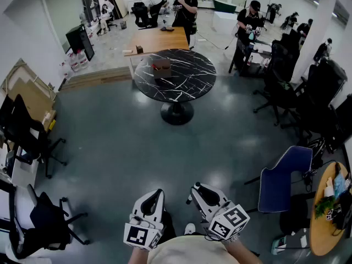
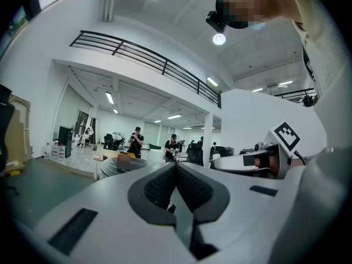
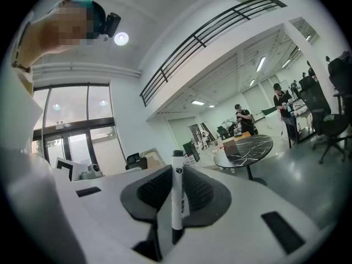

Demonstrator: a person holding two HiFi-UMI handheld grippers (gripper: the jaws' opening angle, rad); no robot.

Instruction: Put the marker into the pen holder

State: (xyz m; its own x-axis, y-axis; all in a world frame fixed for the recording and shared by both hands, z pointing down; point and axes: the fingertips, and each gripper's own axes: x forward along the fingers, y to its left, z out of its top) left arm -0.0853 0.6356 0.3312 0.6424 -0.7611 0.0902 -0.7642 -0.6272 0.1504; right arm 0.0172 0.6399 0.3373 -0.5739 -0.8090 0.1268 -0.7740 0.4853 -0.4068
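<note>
Between jaws of the right tool (image 3: 175, 172), the white marker (image 3: 177, 202), upright

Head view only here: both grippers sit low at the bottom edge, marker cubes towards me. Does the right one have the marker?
Observer: Yes. In the right gripper view, the right gripper is shut on a white marker, which runs along the jaws with its dark end just past their tips.
Operator: And the left, anything in it?
Observer: Nothing. In the left gripper view, the left gripper has its jaws pressed together, with no object between them.
</note>
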